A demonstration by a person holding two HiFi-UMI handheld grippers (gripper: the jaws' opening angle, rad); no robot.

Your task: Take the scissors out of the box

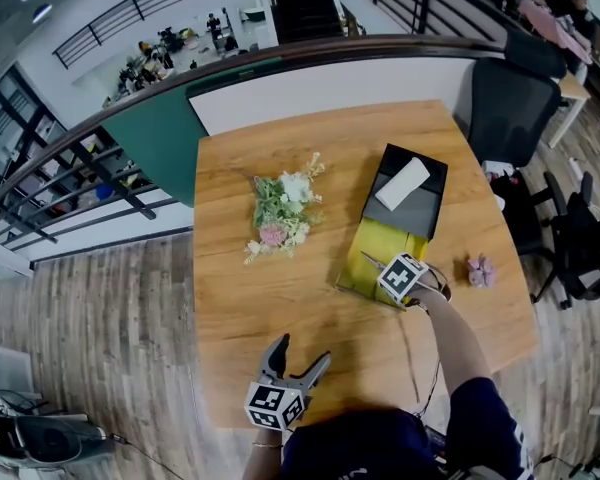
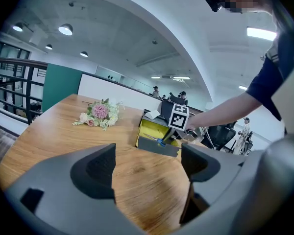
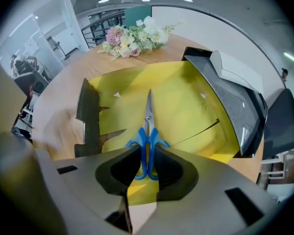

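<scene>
Count: I see one box point(image 1: 384, 240), one pair of scissors point(image 3: 148, 129), one bunch of artificial flowers point(image 1: 282, 213), one small pink thing point(image 1: 480, 270), one white slip point(image 1: 402, 184), and my two grippers, all over one wooden table point(image 1: 235, 308).

Box: it is open, with a bright yellow inside and a dark lid point(image 1: 412, 211) folded back on the far side. One dark side flap point(image 3: 89, 116) hangs down toward the table.

Box contents: only the scissors show over the yellow floor. The white slip lies on the opened lid.

Scissors: blue looped handles, plain steel blades, blades together and pointing away from me toward the lid end of the box. I cannot tell whether they rest on the box floor or hang just above it.

Right gripper point(image 3: 146, 158): at the near edge of the box, its jaws drawn narrow and clamped on the blue handles.

Left gripper point(image 2: 147, 163): over bare table on my side of the box and well apart from it. Its jaws stand wide, with nothing but wood between them.

Flowers: on the table to the left of the box, near it but not touching. They are pink and white heads with green leaves.

Pink thing: on the table to the right of the box, apart from it, too small for me to make out.
</scene>
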